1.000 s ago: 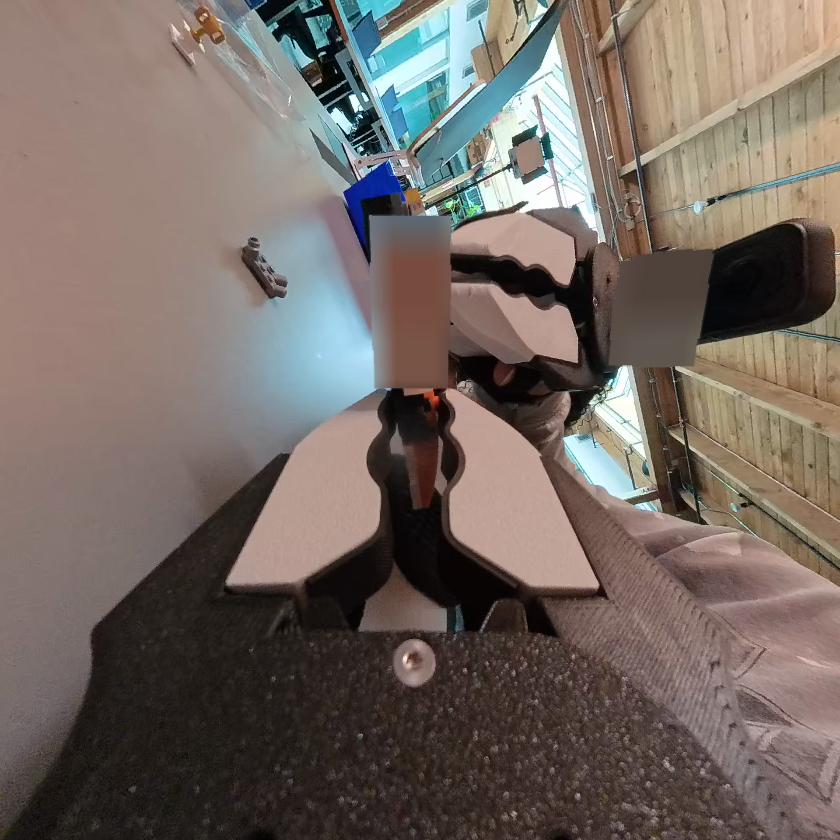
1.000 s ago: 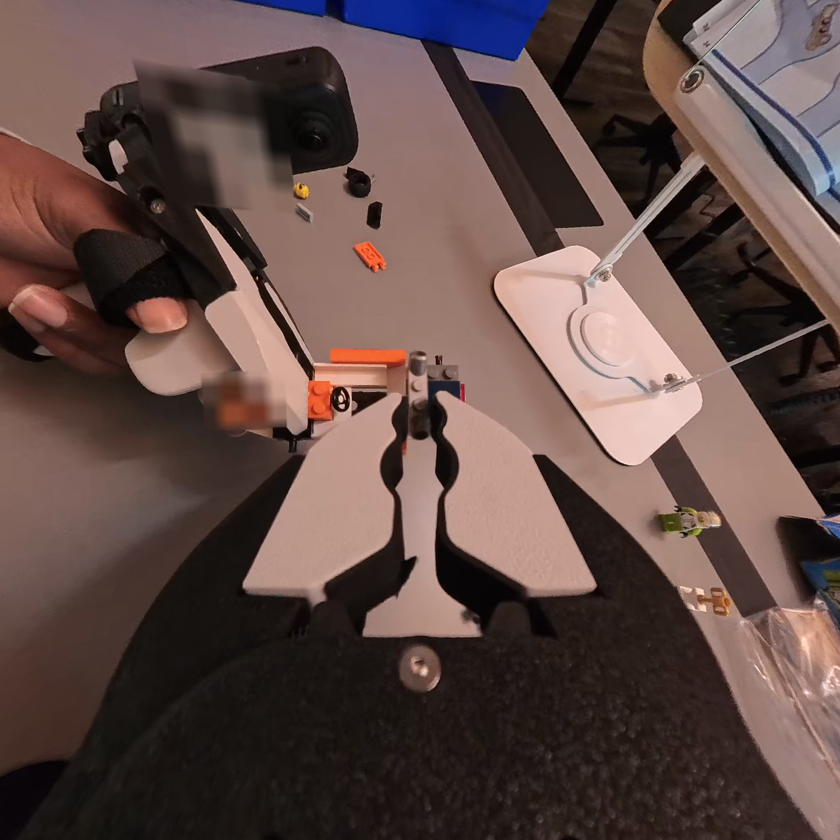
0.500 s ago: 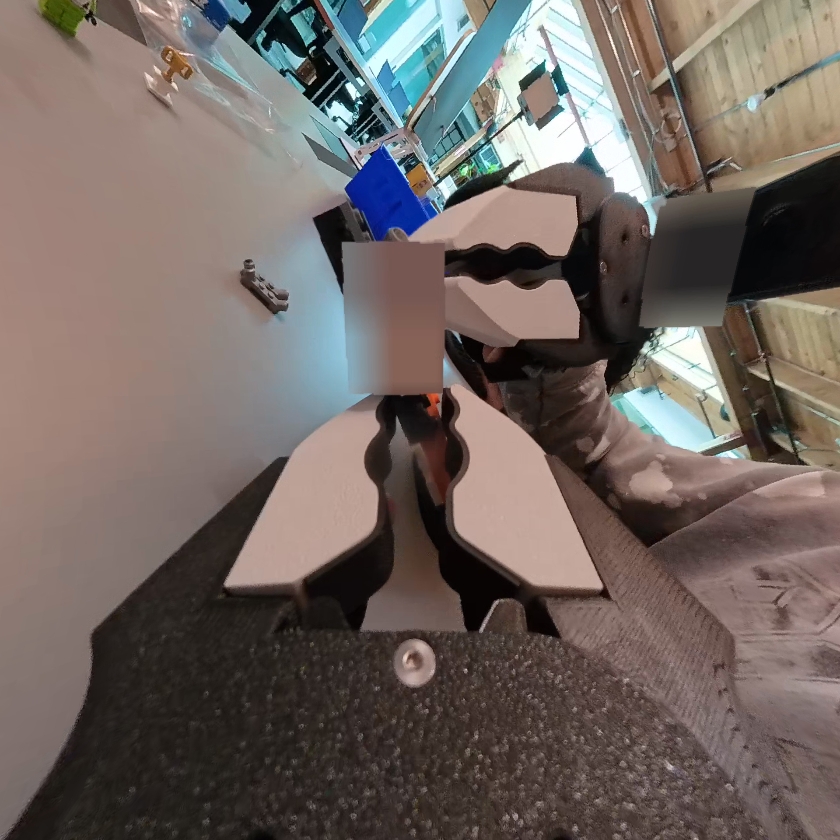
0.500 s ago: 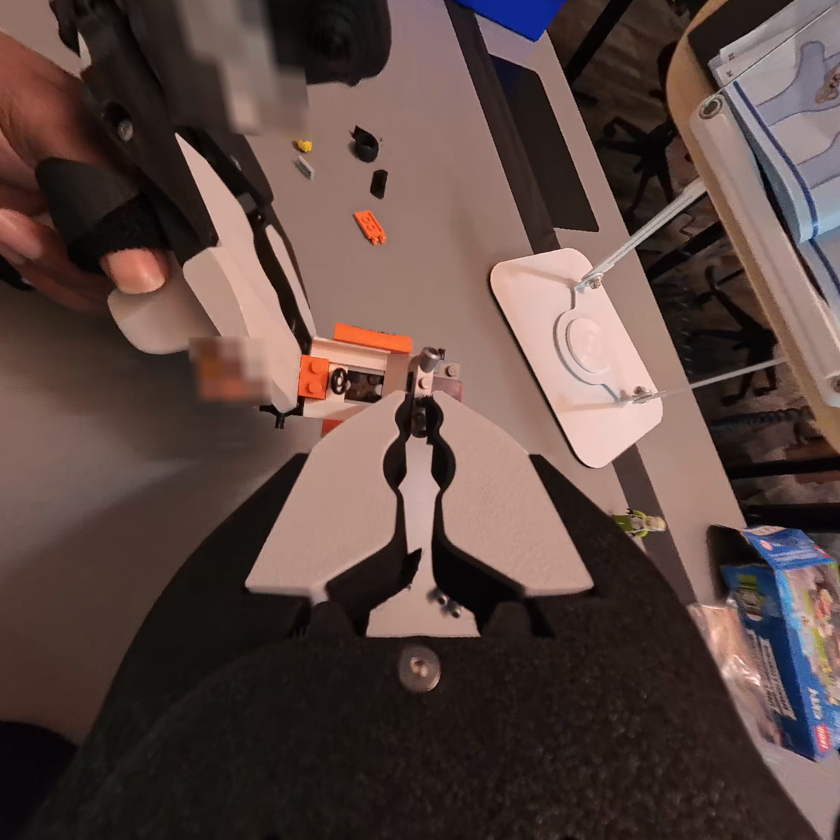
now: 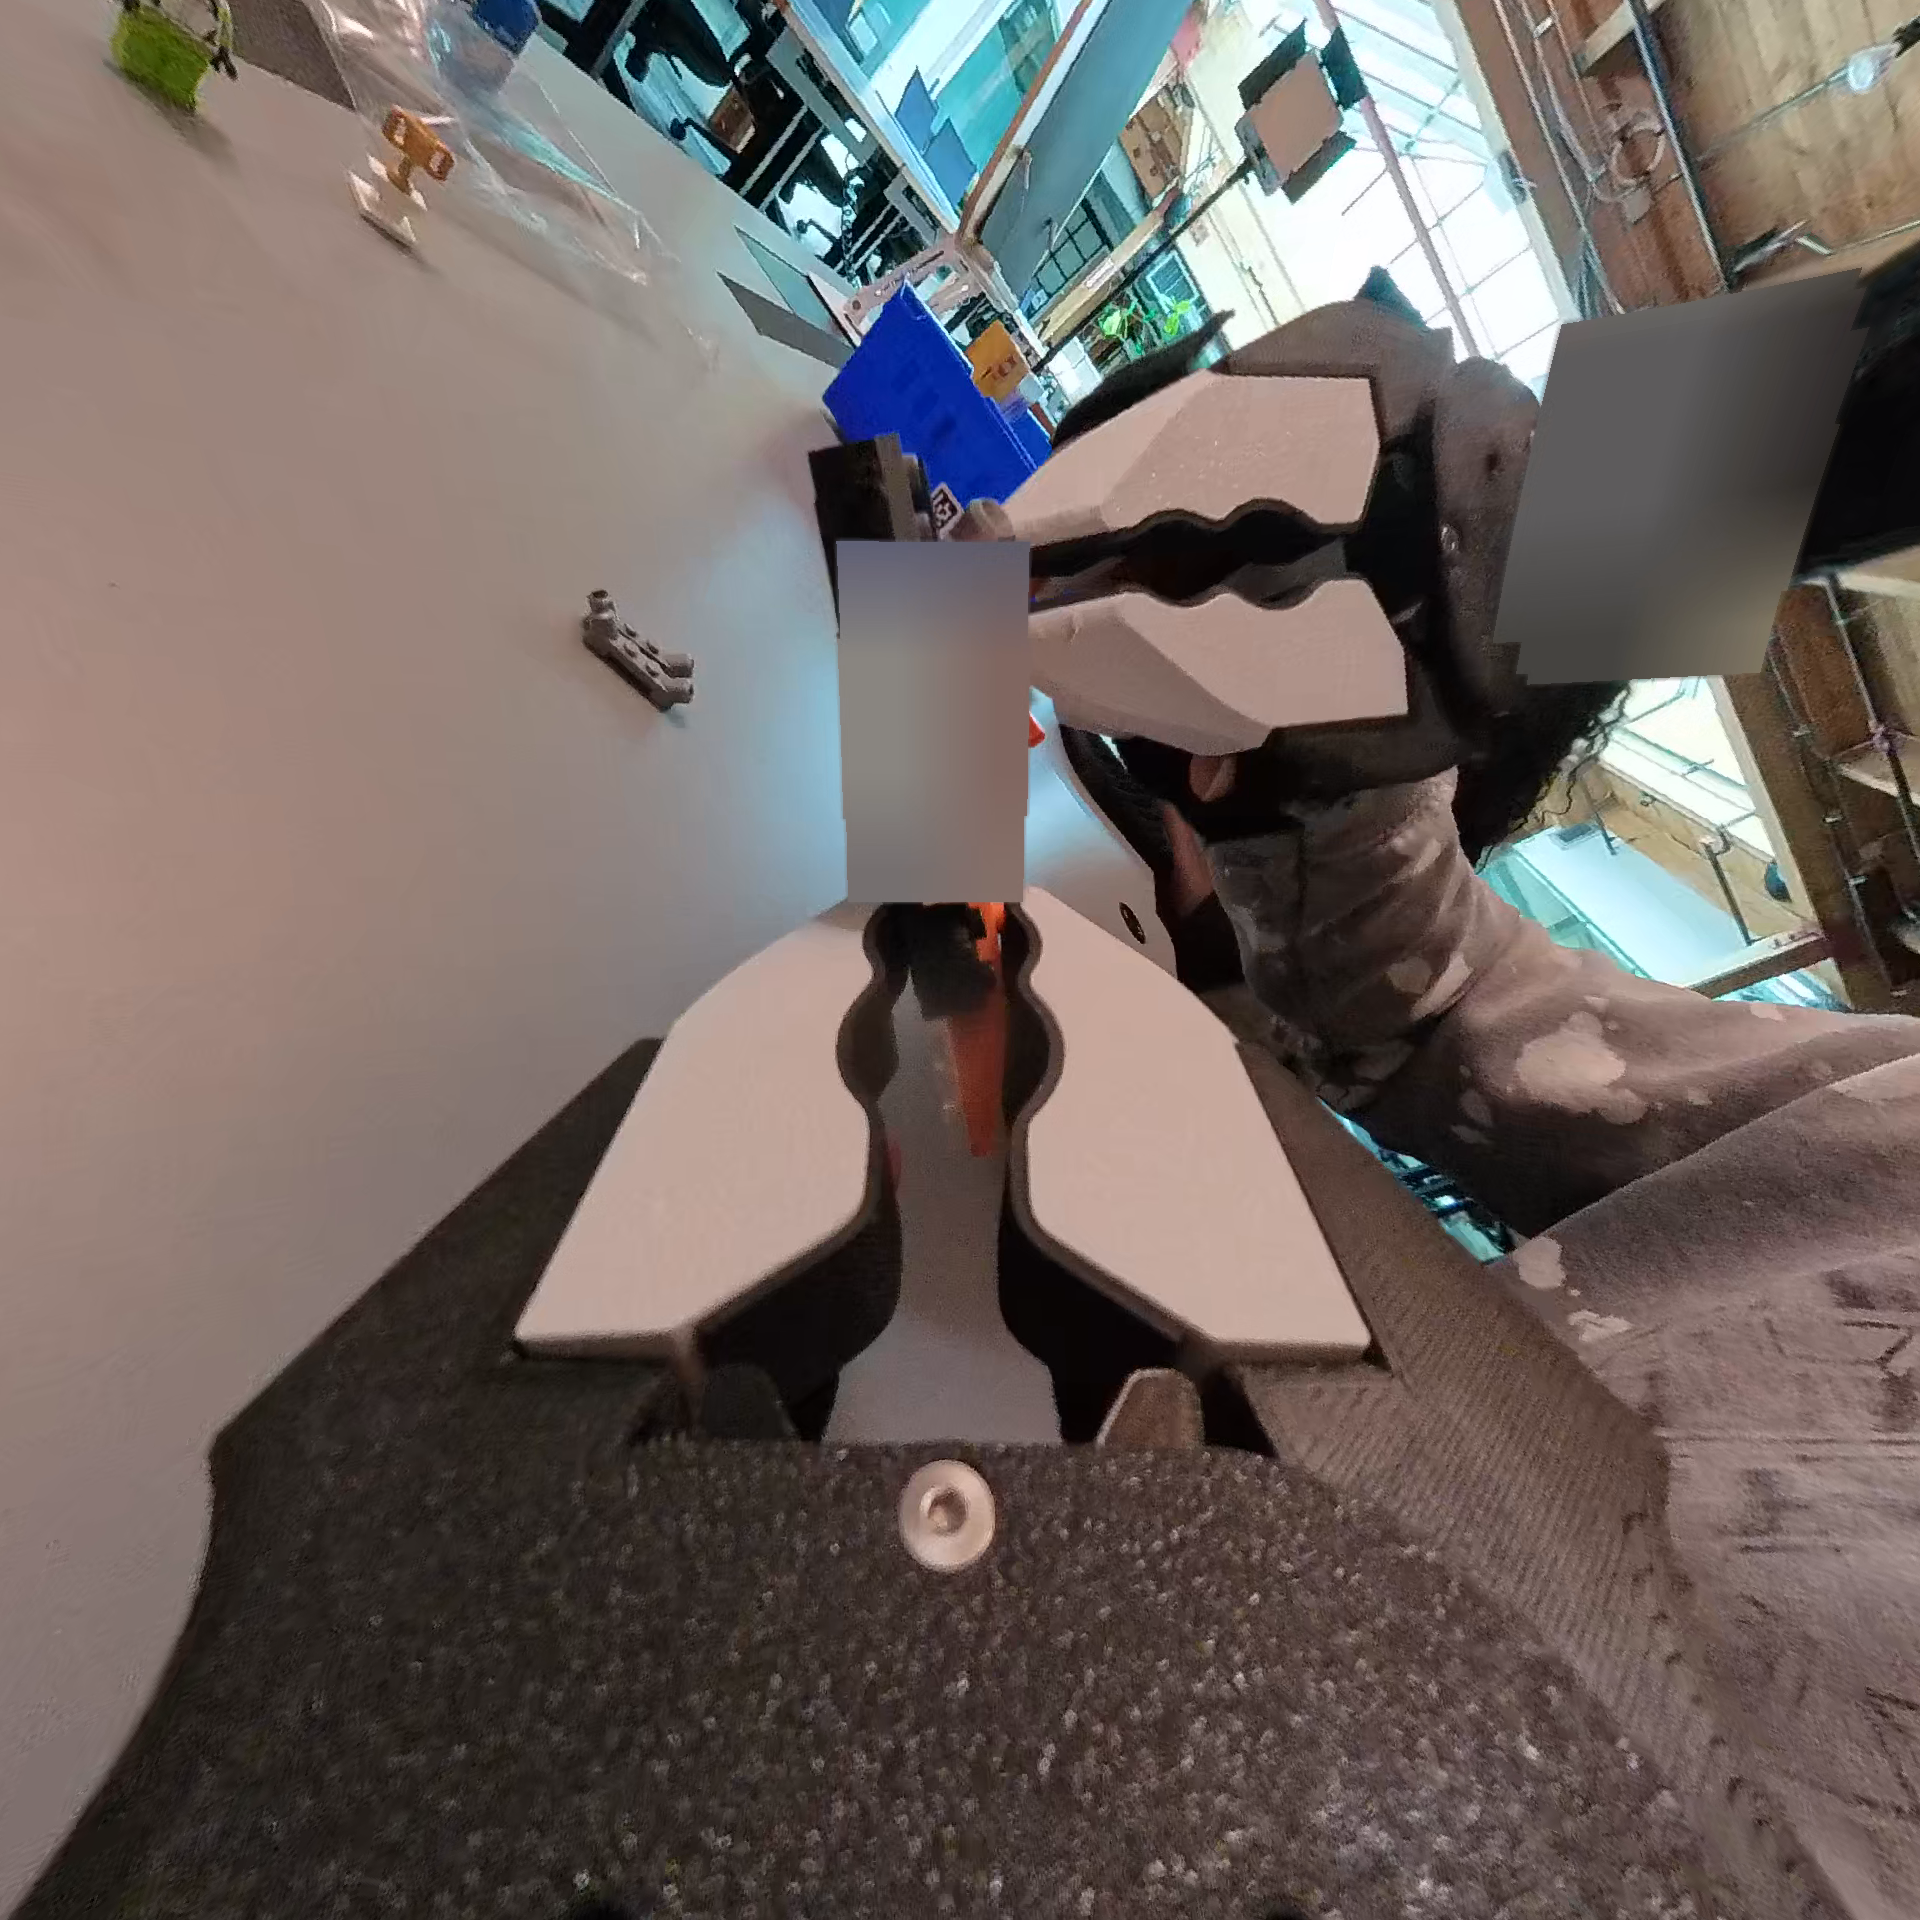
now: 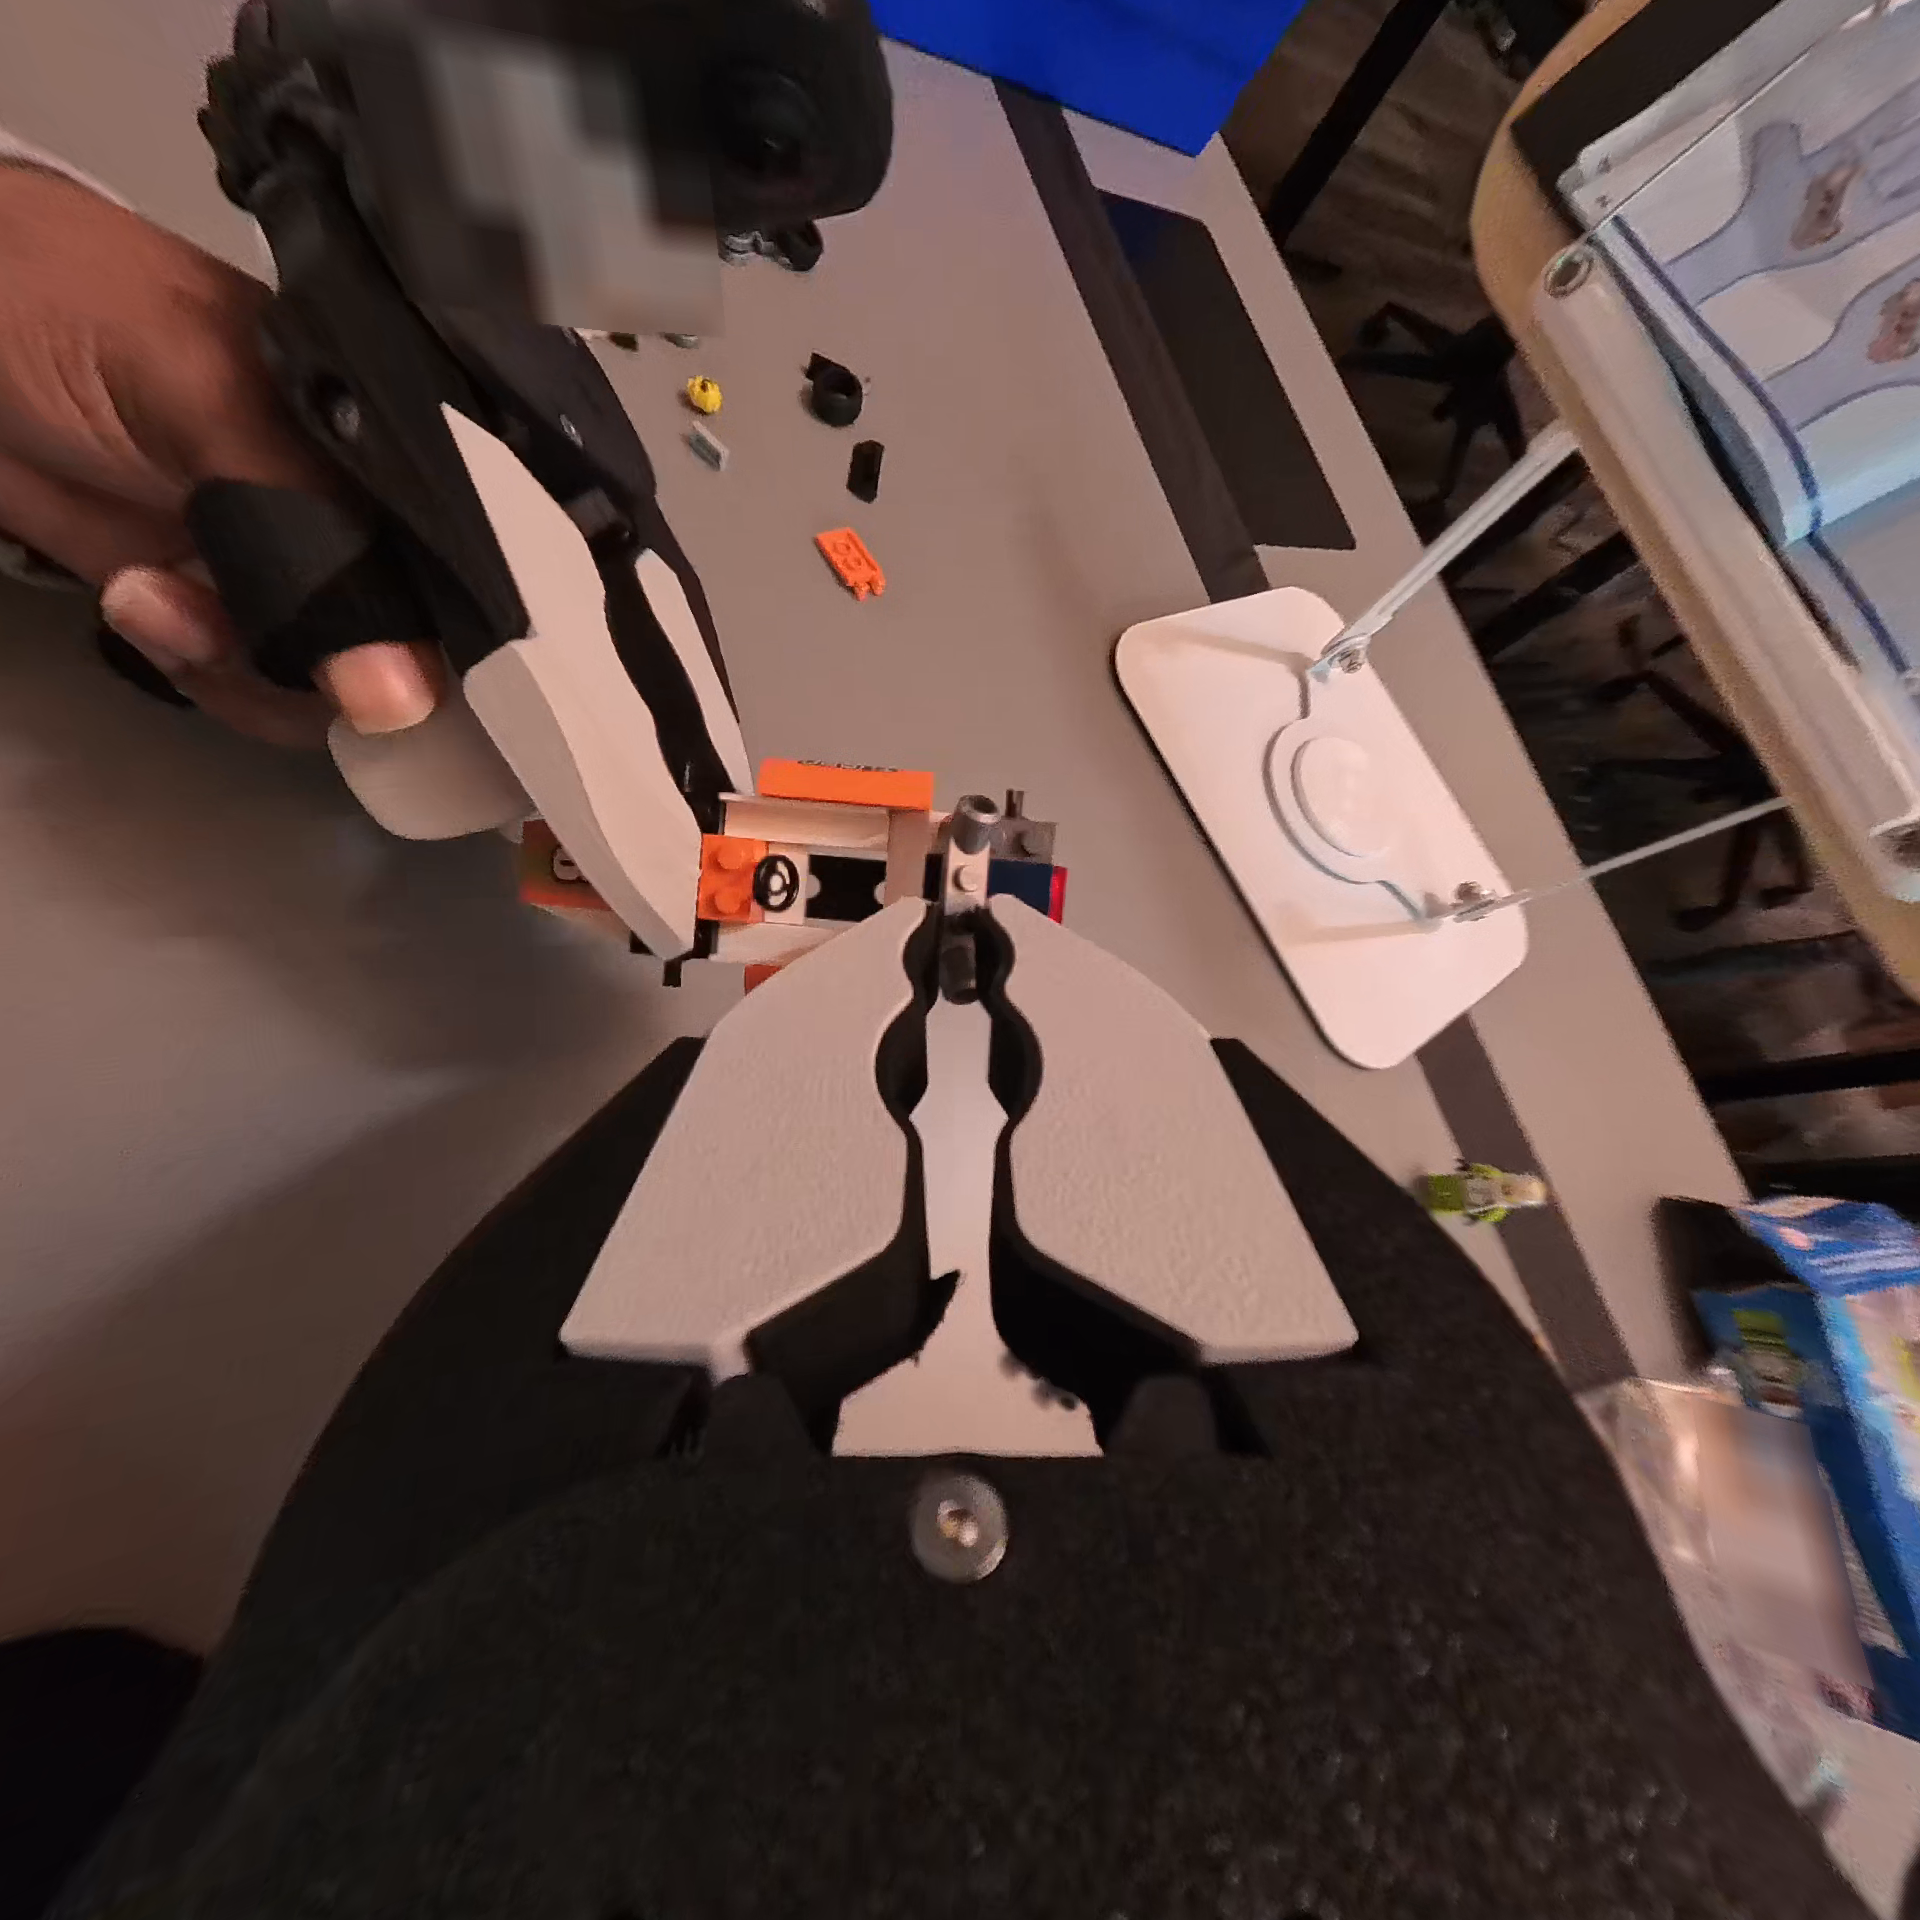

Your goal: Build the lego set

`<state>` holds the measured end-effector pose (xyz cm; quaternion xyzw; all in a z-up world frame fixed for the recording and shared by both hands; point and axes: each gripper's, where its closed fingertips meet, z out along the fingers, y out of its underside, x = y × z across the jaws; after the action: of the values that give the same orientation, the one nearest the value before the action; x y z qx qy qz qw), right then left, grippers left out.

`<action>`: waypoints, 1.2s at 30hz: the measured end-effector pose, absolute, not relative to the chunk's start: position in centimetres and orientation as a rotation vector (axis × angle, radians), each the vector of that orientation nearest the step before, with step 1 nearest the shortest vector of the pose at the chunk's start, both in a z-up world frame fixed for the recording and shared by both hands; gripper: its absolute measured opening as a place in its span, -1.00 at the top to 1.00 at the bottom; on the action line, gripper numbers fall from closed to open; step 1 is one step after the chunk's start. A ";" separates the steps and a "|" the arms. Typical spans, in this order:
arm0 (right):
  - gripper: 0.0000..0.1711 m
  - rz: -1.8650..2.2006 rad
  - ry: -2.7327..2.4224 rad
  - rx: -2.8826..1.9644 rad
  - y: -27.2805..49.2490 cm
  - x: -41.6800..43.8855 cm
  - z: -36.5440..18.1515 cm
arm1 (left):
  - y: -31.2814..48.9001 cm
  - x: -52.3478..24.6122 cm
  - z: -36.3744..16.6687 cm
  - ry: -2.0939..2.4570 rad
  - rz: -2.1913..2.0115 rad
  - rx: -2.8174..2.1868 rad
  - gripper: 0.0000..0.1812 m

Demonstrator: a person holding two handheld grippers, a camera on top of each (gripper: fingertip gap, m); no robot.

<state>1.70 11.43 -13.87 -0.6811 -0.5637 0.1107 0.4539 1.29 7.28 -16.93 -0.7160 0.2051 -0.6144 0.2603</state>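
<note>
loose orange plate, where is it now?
Right wrist view: the orange plate lies flat on the grey table, beyond the lego build, just near of the small black pieces.

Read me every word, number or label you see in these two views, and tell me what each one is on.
Blue box, at the table's right edge: carries print, too blurred to read.
Sheets in the clear holder, upper right: print too small to read.
Small black-and-white tag, beside the blue bin: too small to read.
Nothing else shows legible writing, so no wording is quoted.
</note>
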 end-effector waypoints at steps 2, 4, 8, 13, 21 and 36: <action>0.92 0.338 -1.377 -1.722 11.3 1.8 -14.1 | 7.0 1.4 -17.2 0.533 -1.698 -1.961 0.80; 0.89 0.348 -1.388 -1.743 11.2 2.0 -14.5 | 6.8 1.6 -17.3 0.508 -1.737 -1.973 0.80; 0.89 0.294 -1.431 -1.746 11.0 2.1 -15.4 | 6.7 1.8 -17.6 0.454 -1.800 -1.993 0.80; 0.85 0.332 -1.417 -1.759 10.9 2.1 -15.5 | 6.7 1.8 -17.9 0.399 -1.855 -2.010 0.80; 0.53 0.687 -1.401 -1.975 11.1 3.7 -15.9 | 5.8 2.3 -18.4 0.470 -1.876 -2.026 0.80; 0.63 1.565 -1.582 -2.134 7.0 3.9 -17.5 | 3.5 3.5 -18.8 0.759 -1.766 -1.991 0.81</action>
<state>3.91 6.97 -17.46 -0.6918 -0.5128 0.5074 0.0292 3.48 3.48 -18.75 -0.7070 0.2693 -0.6269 0.1861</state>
